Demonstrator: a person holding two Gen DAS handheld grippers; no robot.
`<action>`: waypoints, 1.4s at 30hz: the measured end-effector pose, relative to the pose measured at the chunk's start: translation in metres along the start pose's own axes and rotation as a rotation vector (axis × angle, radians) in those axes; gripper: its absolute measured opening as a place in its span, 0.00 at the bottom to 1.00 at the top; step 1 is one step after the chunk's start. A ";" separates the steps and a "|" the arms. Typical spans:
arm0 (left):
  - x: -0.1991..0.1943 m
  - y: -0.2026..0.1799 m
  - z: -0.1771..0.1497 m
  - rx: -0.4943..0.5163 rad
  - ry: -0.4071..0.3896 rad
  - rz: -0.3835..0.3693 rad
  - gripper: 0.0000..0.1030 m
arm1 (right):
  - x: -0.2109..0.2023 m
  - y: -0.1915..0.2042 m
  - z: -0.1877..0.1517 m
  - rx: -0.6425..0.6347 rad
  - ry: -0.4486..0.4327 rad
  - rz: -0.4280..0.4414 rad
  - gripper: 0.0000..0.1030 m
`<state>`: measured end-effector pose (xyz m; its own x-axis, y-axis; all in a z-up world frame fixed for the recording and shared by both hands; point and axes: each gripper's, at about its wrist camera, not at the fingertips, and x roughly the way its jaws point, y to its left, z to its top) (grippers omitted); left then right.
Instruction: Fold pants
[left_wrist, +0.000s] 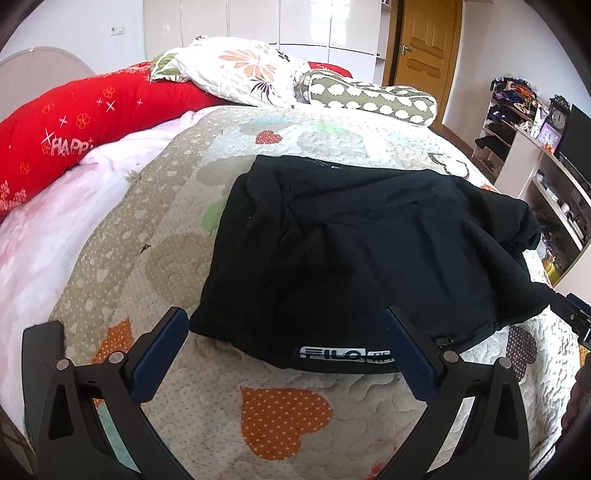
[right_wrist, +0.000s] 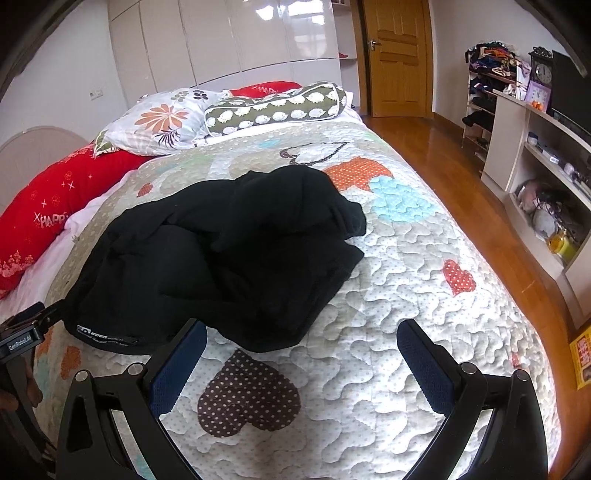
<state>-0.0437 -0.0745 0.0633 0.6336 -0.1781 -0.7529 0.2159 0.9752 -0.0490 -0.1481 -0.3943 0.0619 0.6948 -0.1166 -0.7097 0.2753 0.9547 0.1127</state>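
Note:
Black pants (left_wrist: 362, 243) lie folded into a thick bundle on the quilted bed cover (left_wrist: 280, 406), waistband label toward me. My left gripper (left_wrist: 286, 325) is open and empty, its blue pads straddling the near waistband edge just above the cloth. In the right wrist view the pants (right_wrist: 229, 254) lie left of centre, somewhat rumpled. My right gripper (right_wrist: 303, 339) is open and empty over bare quilt (right_wrist: 406, 280), just right of the bundle's near corner. The left gripper's body (right_wrist: 22, 336) shows at the left edge.
A red bolster (left_wrist: 74, 125), a floral pillow (left_wrist: 243, 70) and a sheep-print cushion (left_wrist: 373, 98) lie at the bed's head. A shelf unit (right_wrist: 535, 155) with a clock and clutter stands right of the bed across wooden floor (right_wrist: 461, 177). A wooden door (right_wrist: 397, 55) is behind.

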 end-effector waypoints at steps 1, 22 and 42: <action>0.002 0.005 -0.001 -0.015 0.009 -0.008 1.00 | 0.001 -0.003 -0.001 0.005 -0.003 -0.005 0.99; 0.054 0.023 -0.001 -0.222 0.146 -0.078 1.00 | 0.061 -0.038 0.021 0.113 0.046 0.050 0.90; 0.001 0.043 0.016 -0.206 0.063 -0.236 0.08 | -0.037 -0.074 -0.001 0.213 -0.181 0.082 0.13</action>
<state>-0.0218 -0.0347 0.0706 0.5355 -0.4002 -0.7437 0.1922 0.9152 -0.3542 -0.1944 -0.4600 0.0794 0.8225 -0.1065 -0.5587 0.3331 0.8864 0.3214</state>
